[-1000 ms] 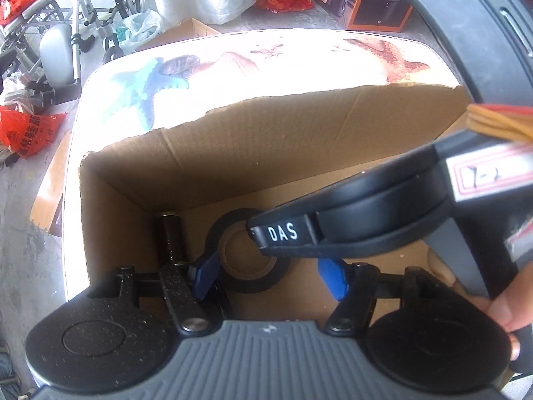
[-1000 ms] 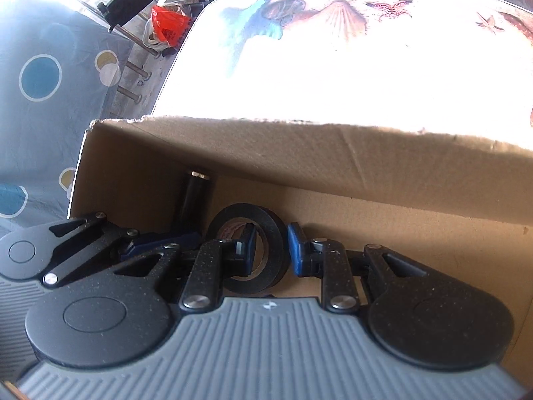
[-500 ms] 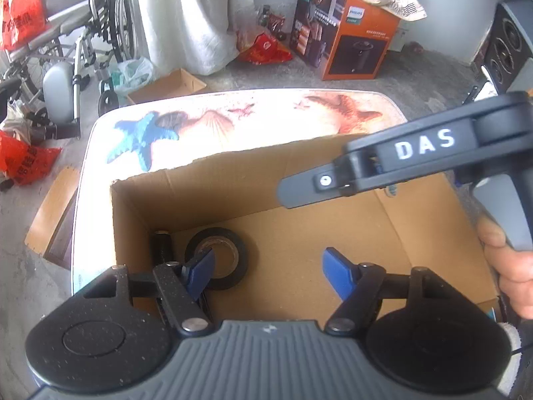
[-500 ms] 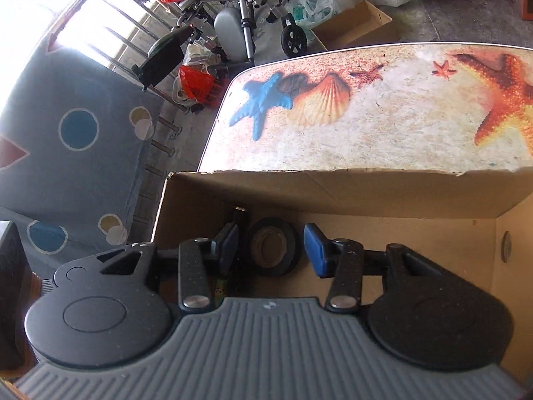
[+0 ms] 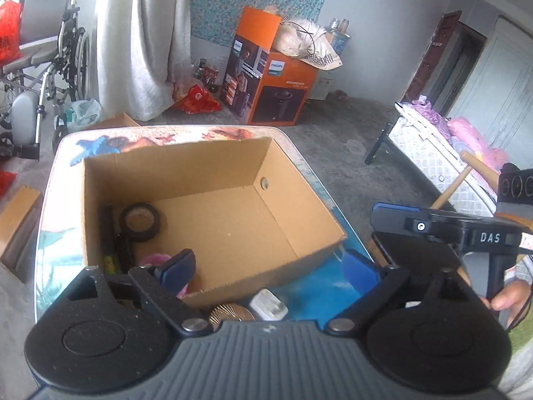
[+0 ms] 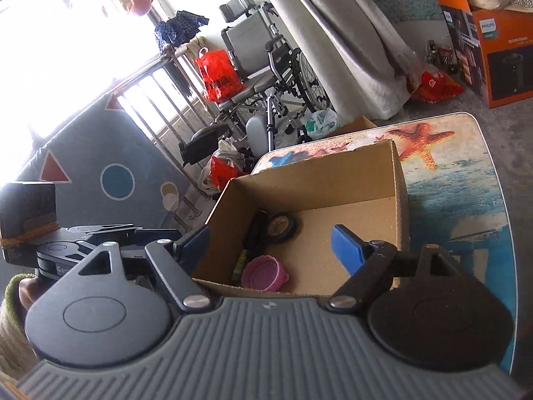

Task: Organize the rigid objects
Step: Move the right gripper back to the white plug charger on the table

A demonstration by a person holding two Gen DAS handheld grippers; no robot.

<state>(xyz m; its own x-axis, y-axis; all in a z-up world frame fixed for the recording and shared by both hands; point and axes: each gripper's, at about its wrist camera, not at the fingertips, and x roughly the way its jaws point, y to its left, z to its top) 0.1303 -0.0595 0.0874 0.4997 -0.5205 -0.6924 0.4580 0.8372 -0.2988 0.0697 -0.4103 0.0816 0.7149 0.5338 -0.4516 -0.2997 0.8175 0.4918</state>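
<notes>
Cardboard box: open-topped, standing on a table printed with starfish and sea.

Contents, all along the box's left side as seen from the left wrist:
- Black tape roll, lying near the far left corner.
- Dark cylinder, just beside the tape roll, against the wall; what it is cannot be told, the view being dim there.
- Small yellow-green item, nearer than the cylinder, along the same wall.
- Pink bowl, near the front wall.

Outside the box, on the table in front of it: white plug and a gold ribbed disc, side by side.

Left gripper: jaws just opened, spread wide, nothing between them; above the box's front edge.

Right gripper: jaws just opened, spread, empty; above the box's near end, clear of the contents.

Background: wheelchair, orange carton.
</notes>
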